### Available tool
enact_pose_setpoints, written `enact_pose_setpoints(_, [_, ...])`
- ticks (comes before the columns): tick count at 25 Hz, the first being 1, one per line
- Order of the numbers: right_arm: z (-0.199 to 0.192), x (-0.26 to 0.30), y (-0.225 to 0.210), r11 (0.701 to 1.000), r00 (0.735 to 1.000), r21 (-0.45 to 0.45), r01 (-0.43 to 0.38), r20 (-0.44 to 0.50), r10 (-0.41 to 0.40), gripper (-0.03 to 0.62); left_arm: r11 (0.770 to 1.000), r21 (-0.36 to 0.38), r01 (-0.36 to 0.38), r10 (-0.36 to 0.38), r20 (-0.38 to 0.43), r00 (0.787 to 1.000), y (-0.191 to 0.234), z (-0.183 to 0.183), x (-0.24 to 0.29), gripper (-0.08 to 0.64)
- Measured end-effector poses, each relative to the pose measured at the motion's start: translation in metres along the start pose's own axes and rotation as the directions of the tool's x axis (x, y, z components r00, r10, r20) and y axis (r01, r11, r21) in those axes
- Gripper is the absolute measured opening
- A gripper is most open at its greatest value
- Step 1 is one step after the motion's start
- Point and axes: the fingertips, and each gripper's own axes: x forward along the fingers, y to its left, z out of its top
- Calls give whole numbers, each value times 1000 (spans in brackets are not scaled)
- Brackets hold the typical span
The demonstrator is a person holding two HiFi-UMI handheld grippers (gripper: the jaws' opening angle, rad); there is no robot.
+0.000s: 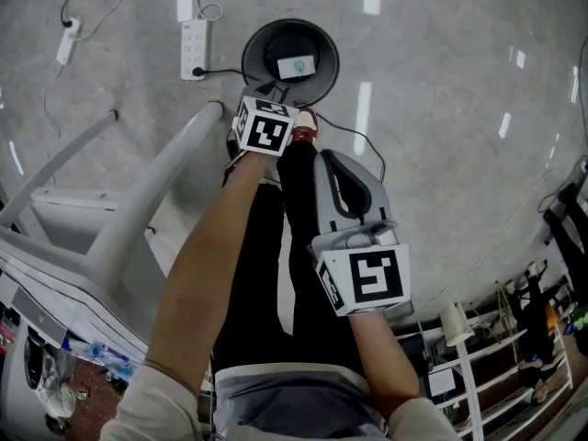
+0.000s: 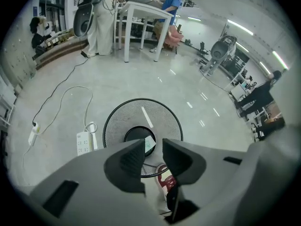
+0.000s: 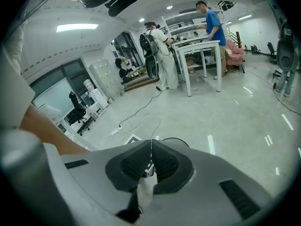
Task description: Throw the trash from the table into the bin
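Left gripper [image 2: 153, 157]: fingers partly spread, gripping nothing, pointing steeply down. In head view the black mesh bin [image 1: 290, 58] stands at its 12 o'clock. A white piece of trash [image 1: 296, 66] lies on the bin's bottom. Right gripper [image 3: 150, 166]: fingers pressed together, at the left gripper's 5 o'clock.

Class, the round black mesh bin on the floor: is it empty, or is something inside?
Not empty: the round black mesh bin has a white paper piece on its bottom.
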Motion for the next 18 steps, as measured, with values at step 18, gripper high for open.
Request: enact_pose_setpoints(18, [15,-19,30,998,999,-52,-31,22,32,20,979,-202,23,14,178,984,-5,22,-91,9])
